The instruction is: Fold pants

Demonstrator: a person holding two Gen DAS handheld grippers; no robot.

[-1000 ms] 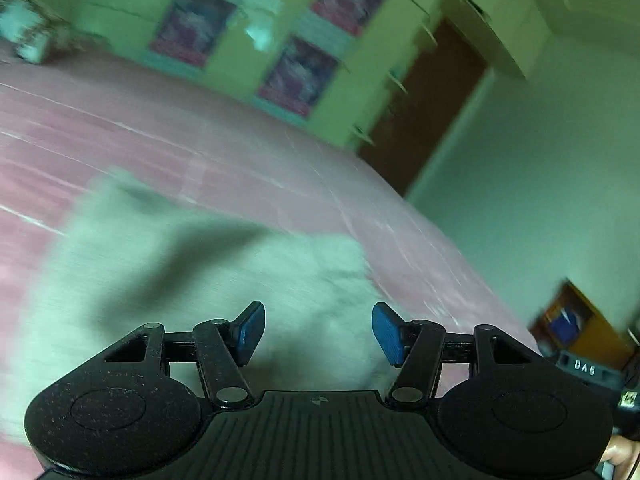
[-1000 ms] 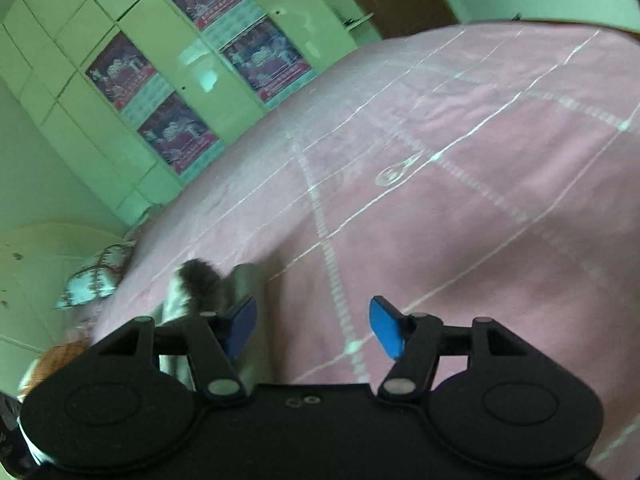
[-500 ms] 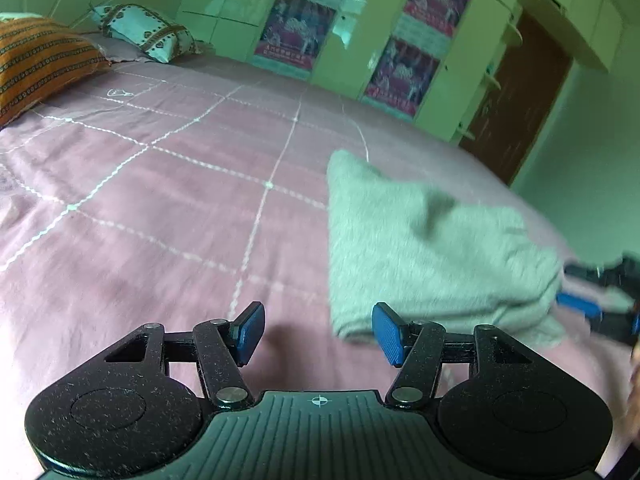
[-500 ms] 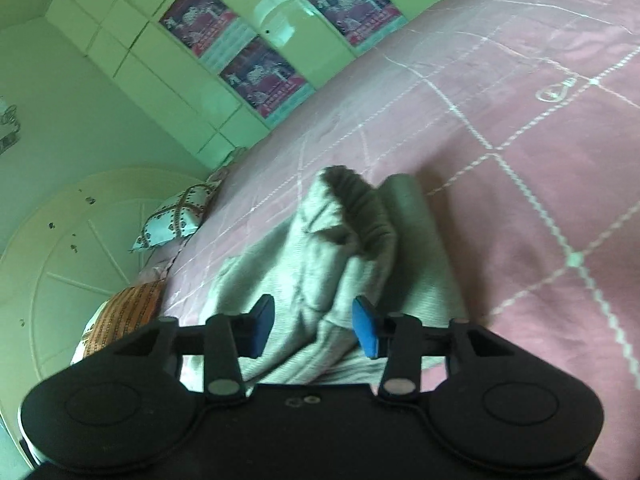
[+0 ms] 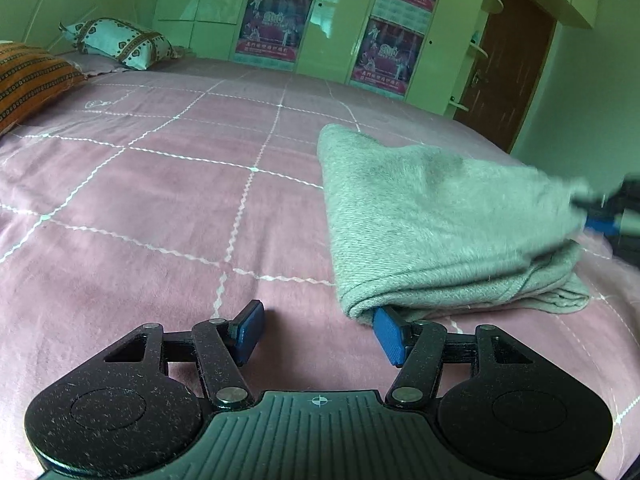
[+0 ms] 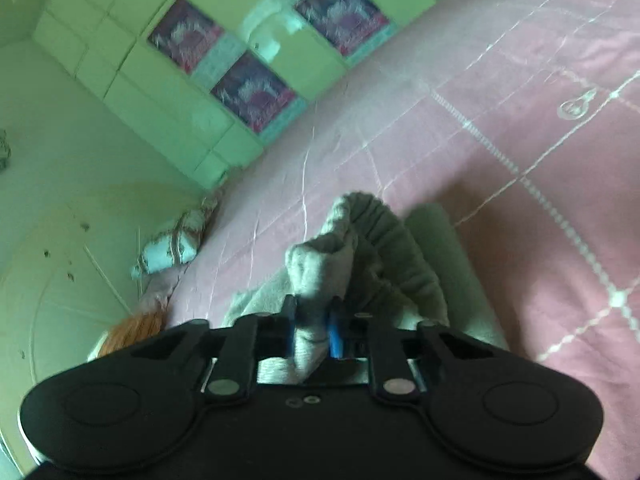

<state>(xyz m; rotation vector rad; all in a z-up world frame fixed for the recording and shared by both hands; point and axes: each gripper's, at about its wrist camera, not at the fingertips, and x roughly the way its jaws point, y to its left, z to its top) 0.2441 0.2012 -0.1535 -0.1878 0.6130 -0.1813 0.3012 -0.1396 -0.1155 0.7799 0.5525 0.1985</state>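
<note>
While the folded grey fleece pants (image 5: 440, 220) lie on the pink quilted bedspread (image 5: 160, 200) with its white stitched grid, the left gripper (image 5: 320, 334) sits low over the cover at the garment's near corner, its blue-padded fingers (image 5: 250, 330) spread wide apart. The right-hand pad touches the folded edge of the cloth, with its tip tucked just under the fold; nothing is between the two pads. At the far right edge of that view, the right gripper (image 5: 608, 216) appears blurred against the opposite end of the pants. Seen from its own camera, the right gripper (image 6: 314, 330) is clamped on a bunched fold of the grey fabric (image 6: 320, 268), with the ribbed waistband (image 6: 396, 248) rising just beyond the fingers. A patterned white pillow (image 5: 120, 42) and an orange striped cushion (image 5: 28, 80) rest at the head of the bed, well apart from the pants. Pale green cupboard doors (image 5: 352, 12) carrying pink posters stand behind the bed, beside a brown door (image 5: 508, 76).
</note>
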